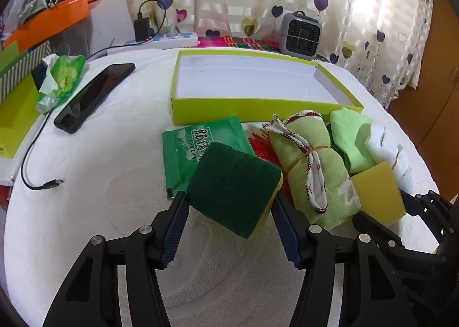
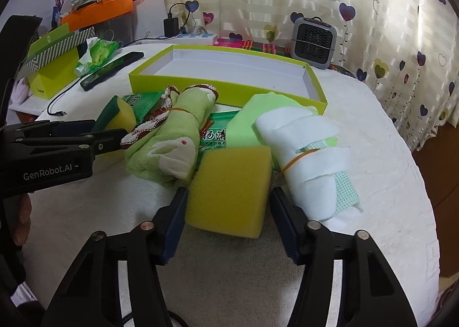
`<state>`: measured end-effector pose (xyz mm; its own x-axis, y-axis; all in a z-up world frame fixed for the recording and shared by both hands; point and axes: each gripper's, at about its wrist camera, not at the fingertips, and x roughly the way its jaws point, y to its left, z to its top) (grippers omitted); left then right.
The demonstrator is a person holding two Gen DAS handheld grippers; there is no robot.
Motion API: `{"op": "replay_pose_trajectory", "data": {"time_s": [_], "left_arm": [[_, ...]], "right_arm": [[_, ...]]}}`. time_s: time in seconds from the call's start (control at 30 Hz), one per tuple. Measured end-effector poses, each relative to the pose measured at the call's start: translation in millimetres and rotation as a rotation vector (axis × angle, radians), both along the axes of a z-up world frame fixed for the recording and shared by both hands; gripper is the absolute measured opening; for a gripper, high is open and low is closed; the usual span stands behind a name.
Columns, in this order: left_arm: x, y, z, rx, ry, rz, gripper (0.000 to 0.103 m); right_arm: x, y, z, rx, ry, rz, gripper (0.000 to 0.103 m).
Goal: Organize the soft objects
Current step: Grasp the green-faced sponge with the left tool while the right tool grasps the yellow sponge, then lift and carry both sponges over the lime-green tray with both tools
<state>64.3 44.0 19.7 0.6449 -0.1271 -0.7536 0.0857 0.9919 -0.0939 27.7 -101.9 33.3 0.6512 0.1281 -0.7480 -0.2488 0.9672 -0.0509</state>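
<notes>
Between the jaws of the left gripper (image 1: 229, 206) sits a scouring sponge (image 1: 233, 186), dark green pad up and yellow foam below, pinched at its two sides; it looks lifted off the white-covered table (image 1: 86, 212), tilted with its near corner dipping. The right gripper (image 2: 228, 200) likewise has its jaws pressed against the sides of a plain yellow sponge (image 2: 229, 189), held squarely ahead of the camera. Outward from both, at twelve o'clock, lies the lime-green box lid (image 1: 258, 107), open side up and bare inside, its long axis running left to right across both views, so either sponge would go forward and over the near wall to reach it. Between jaws and lid is the clutter still to be sorted: a green tissue pack (image 1: 186, 149), a rolled green towel (image 1: 309, 166) bound with a rubber band, and at one o'clock of the right jaws a white rolled cloth (image 2: 307, 160), also banded. The left sponge appears nearer the lid's left half, the right sponge nearer its right half, so the arms need not cross. Each load must clear the rolled bundles.
</notes>
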Motion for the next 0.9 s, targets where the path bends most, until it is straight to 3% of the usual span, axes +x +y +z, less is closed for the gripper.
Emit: {"op": "replay_pose_trajectory", "data": {"time_s": [0.3, 0.9], "left_arm": [[-9.1, 1.0, 6.2, 0.013, -0.041, 0.010, 0.051], [-15.6, 7.6, 33.7, 0.005, -0.080, 0.000, 0.051]], "right_arm": [[-3.4, -1.4, 1.3, 0.021, -0.008, 0.002, 0.052], [-8.8, -3.6, 22.5, 0.082, -0.045, 0.029, 0.051]]}}
